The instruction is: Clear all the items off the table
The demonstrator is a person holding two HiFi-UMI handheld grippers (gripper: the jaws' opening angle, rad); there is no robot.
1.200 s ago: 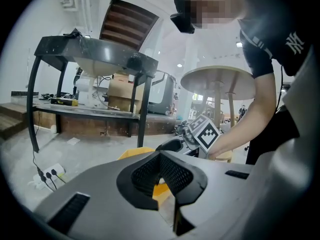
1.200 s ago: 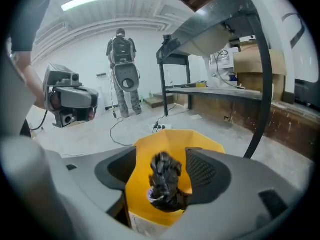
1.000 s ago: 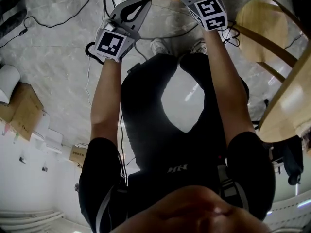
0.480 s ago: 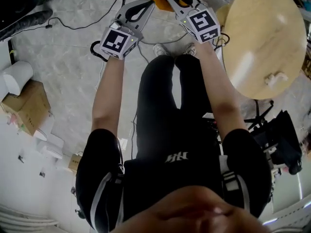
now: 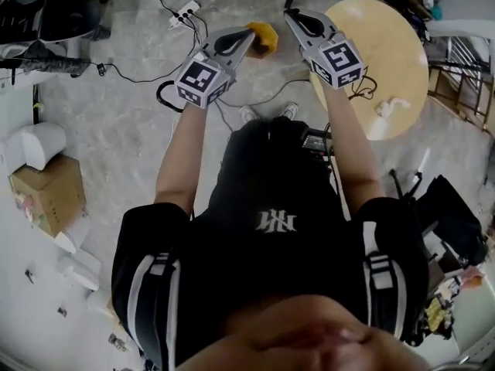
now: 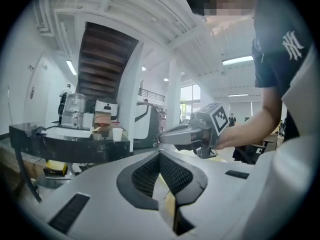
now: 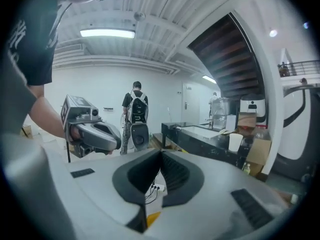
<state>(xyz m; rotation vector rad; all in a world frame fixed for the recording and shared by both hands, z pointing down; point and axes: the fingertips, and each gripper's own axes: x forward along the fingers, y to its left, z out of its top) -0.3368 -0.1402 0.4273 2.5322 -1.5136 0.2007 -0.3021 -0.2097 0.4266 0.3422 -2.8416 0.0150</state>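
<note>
I stand over a grey floor and hold both grippers out in front of me at about the same height. In the head view my left gripper (image 5: 249, 32) is shut with nothing in it, above an orange thing (image 5: 264, 37) on the floor. My right gripper (image 5: 288, 12) has just closed its jaws and is shut on nothing. A round wooden table (image 5: 387, 45) stands to the right, with one small white item (image 5: 390, 107) near its front edge. Each gripper view shows its own jaw tips touching, with the other gripper beside it: the right gripper (image 6: 162, 138), the left gripper (image 7: 117, 139).
Cables and a power strip (image 5: 186, 10) lie on the floor ahead. A cardboard box (image 5: 46, 192) and white items sit at the left. A black counter (image 6: 65, 144) holds cups and boxes. A person with a backpack (image 7: 136, 116) stands far off. Black bags (image 5: 452, 222) lie right.
Both grippers have risen together as I straightened up. The view has pulled back from the floor, and the round table now shows whole. The orange thing has stayed on the floor.
</note>
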